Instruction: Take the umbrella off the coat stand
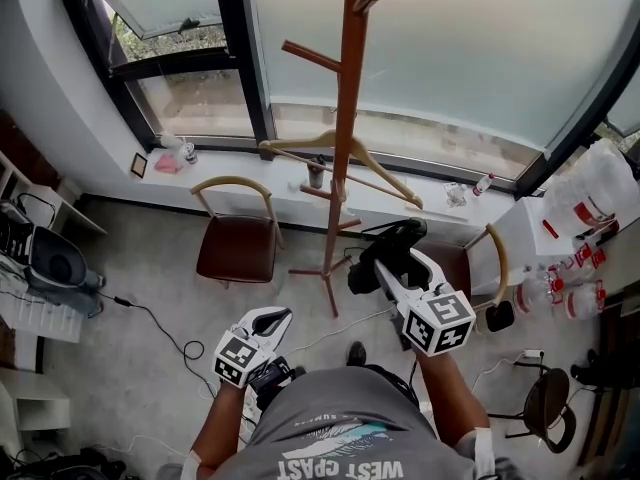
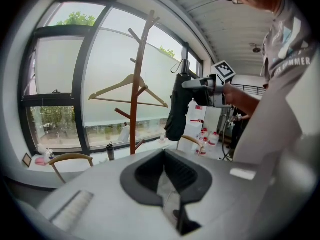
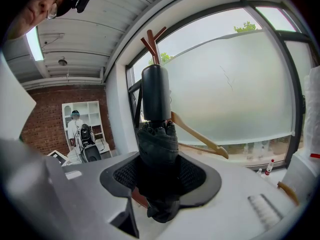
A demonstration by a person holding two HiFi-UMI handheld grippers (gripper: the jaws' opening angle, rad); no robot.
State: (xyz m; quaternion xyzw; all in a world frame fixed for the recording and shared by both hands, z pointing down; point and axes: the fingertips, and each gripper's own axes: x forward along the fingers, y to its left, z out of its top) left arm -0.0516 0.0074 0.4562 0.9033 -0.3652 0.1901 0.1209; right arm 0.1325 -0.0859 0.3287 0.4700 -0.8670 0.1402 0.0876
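"Black folded fabric umbrella, where?"
"Pinched in right tool, beside brown wooden coat stand, not touching it. Left tool pressed together, empty."
"Writing?"
"Grey shirt: WEST COAST. Red-labelled bottles far right."

I look down on a grey concrete floor. A wooden coat stand stands on it by the window, with a brown chair just beside its base. A black cable trails across the floor at left. The white window ledge carries a dark flask, a small frame and a clear bottle.
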